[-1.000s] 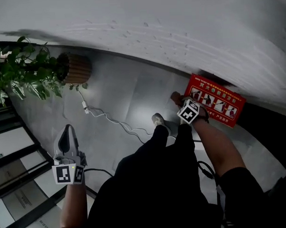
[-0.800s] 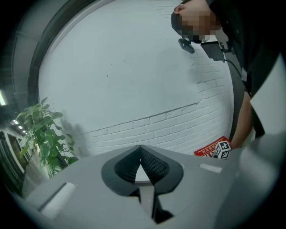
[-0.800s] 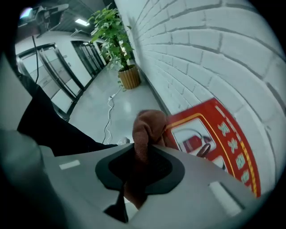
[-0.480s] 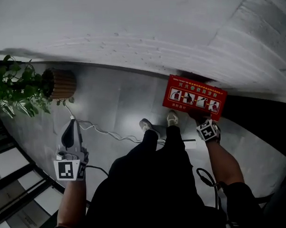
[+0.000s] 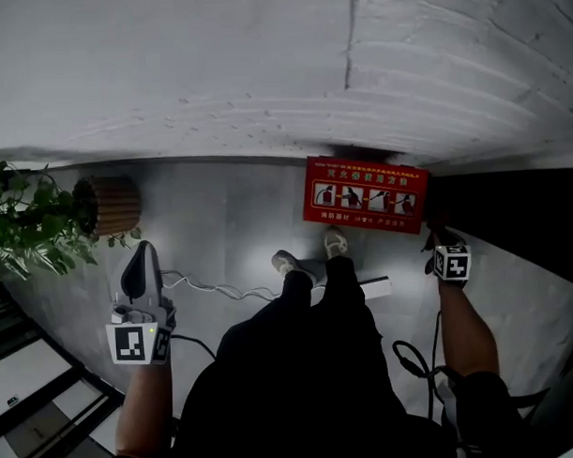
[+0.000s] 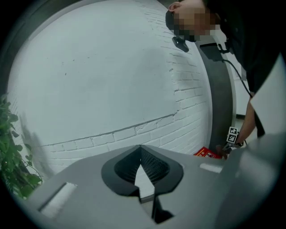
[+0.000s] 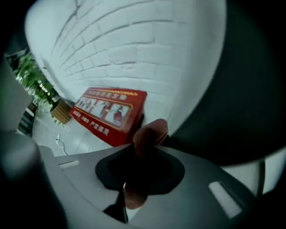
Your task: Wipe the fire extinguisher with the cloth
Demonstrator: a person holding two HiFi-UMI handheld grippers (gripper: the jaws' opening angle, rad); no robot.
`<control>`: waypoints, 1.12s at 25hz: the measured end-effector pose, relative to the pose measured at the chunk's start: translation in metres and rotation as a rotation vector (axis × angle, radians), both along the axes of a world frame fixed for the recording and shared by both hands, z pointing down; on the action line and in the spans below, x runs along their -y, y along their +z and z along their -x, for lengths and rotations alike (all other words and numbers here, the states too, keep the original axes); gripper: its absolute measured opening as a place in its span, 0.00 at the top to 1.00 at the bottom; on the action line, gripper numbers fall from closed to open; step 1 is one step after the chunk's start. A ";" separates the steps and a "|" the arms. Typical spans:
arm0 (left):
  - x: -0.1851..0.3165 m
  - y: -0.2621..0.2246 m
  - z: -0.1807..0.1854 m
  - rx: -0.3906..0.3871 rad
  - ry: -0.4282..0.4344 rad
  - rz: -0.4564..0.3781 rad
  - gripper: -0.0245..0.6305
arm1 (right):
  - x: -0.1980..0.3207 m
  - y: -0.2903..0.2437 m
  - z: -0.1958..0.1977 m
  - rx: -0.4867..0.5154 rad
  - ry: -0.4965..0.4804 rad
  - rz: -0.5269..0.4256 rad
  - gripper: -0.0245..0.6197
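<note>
A red fire extinguisher box (image 5: 365,194) with pictograms stands on the floor against the white brick wall; the extinguisher itself I cannot make out. In the head view my right gripper (image 5: 437,239) hangs just past the box's right end, pointing steeply down. In the right gripper view its jaws are shut on a reddish-brown cloth (image 7: 149,134), and the box (image 7: 111,114) lies beyond it to the left. My left gripper (image 5: 144,249) is held far to the left over the grey floor, shut with nothing in it. In the left gripper view the box (image 6: 208,153) shows small at the right.
A leafy plant (image 5: 24,228) and a ribbed brown pot (image 5: 112,203) stand at the left by the wall. A white cable (image 5: 214,290) runs across the floor to a power strip (image 5: 378,288) near my feet. A dark panel (image 5: 511,206) adjoins the box on the right.
My right gripper, cloth still in its jaws, has swung from in front of the red box to past its right end. The left gripper has drifted slightly; the view has panned.
</note>
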State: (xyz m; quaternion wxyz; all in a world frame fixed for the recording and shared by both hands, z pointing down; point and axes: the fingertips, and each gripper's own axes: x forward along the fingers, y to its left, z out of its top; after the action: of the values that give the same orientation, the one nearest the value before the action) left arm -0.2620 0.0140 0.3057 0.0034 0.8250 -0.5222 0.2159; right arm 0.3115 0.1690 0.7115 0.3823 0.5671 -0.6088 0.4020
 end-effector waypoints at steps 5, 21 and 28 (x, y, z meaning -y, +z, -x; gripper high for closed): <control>-0.022 0.003 0.032 0.025 -0.105 0.022 0.96 | 0.119 -0.054 0.123 0.080 -0.366 -0.263 0.87; -0.101 -0.027 0.146 0.077 -0.501 0.032 0.96 | 0.238 0.027 0.327 0.257 -0.652 -0.051 0.87; -0.044 -0.017 0.093 0.039 -0.300 0.018 0.96 | 0.209 0.022 0.198 0.231 -0.330 -0.042 0.87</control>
State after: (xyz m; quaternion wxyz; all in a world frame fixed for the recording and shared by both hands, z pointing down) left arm -0.3545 0.0578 0.2887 0.0326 0.7332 -0.6378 0.2336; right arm 0.1138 -0.0403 0.7337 0.3589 0.4175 -0.7416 0.3834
